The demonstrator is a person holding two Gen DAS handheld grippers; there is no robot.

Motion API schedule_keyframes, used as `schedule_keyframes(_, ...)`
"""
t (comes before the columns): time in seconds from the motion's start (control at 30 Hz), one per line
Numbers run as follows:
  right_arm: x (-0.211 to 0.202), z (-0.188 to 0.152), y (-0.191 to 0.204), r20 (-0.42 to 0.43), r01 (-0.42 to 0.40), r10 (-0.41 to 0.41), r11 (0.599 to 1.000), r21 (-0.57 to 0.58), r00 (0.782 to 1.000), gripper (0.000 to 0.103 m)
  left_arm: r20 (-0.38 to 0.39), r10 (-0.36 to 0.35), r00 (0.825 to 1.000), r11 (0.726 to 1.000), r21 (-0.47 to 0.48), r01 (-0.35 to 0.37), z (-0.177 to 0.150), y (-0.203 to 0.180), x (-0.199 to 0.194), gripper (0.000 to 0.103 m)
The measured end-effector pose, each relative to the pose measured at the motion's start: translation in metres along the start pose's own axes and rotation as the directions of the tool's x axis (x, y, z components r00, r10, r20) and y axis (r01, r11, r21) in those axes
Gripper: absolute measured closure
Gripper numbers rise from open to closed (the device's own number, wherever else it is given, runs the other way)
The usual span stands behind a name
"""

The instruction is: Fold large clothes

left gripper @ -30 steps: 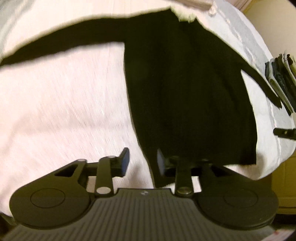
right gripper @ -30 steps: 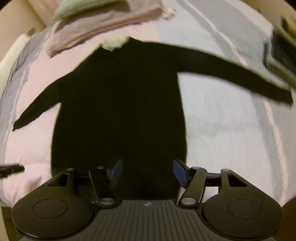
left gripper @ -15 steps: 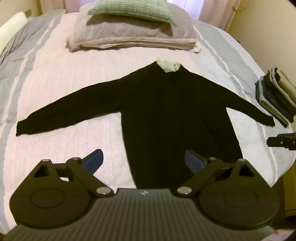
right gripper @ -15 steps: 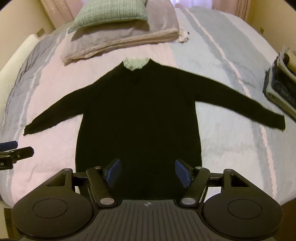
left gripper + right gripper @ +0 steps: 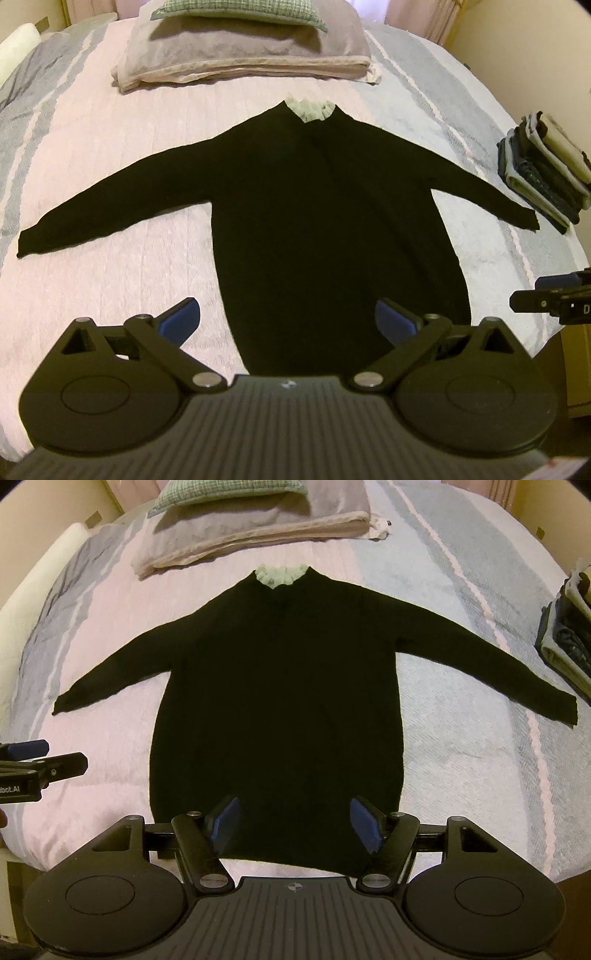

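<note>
Left gripper [image 5: 287,319] jaws opening, nothing between them, hem released since a second ago; right gripper [image 5: 295,821] wide, empty; black sweater [image 5: 277,686] now flat on bed [image 5: 461,738], sleeves spread; folding can begin.

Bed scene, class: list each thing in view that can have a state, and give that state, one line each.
Black sweater: spread flat, unfolded, both sleeves out to the sides.
Pale collar: showing at the neck.
Left gripper: jaws opening, nothing between the fingers.
Right gripper: open, above the hem, holding nothing.
Clothes pile: folded, stacked at the bed's edge.
Pillows: stacked at the head.
</note>
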State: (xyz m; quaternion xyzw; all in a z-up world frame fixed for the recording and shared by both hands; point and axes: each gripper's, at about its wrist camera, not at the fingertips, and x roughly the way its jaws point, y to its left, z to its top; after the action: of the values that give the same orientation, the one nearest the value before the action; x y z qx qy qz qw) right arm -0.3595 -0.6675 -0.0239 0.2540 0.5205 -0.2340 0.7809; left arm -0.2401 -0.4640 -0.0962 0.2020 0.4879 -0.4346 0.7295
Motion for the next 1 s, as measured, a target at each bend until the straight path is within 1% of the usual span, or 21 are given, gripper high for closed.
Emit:
schedule_keyframes(0.4, 0.001, -0.001, -0.011, -0.001, -0.024, 0.024, 1.000, -0.002, 1.000, 0.039, 0.000, 0.024, 1.000, 1.000, -0.004, -0.024, 0.000, -0.017, -0.004, 0.003)
schedule_keyframes(0.53, 0.007, 0.003, -0.012, -0.006, -0.035, 0.035, 0.999, -0.029, 0.999, 0.039, 0.003, 0.034, 0.999, 0.999, -0.020, -0.034, -0.001, -0.019, -0.006, 0.003)
schedule_keyframes(0.63, 0.016, 0.007, -0.007, -0.004, -0.052, 0.051, 0.996, -0.076, 0.999, 0.039, 0.011, 0.050, 0.999, 0.998, -0.042, -0.050, -0.005, -0.016, -0.008, 0.003)
schedule_keyframes(0.73, 0.024, 0.014, 0.011, 0.005, -0.060, 0.061, 0.991, -0.117, 0.998, 0.039, 0.014, 0.073, 0.997, 0.995, -0.075, -0.072, -0.012, -0.004, -0.013, 0.003)
schedule_keyframes(0.83, 0.026, 0.024, 0.049, 0.035, -0.091, 0.100, 0.975, -0.200, 0.994, 0.039, 0.017, 0.087, 0.996, 0.987, -0.136, -0.084, -0.022, 0.024, -0.024, 0.003)
schedule_keyframes(0.93, 0.032, 0.033, 0.101, 0.076, -0.138, 0.170, 0.937, -0.320, 0.982, 0.039, 0.024, 0.112, 0.993, 0.976, -0.191, -0.105, -0.030, 0.070, -0.035, 0.003)
schedule_keyframes(1.0, 0.042, 0.038, 0.149, 0.089, -0.169, 0.222, 0.899, -0.405, 0.971, 0.039, 0.031, 0.149, 0.988, 0.969, -0.203, -0.140, -0.032, 0.109, -0.041, 0.003)
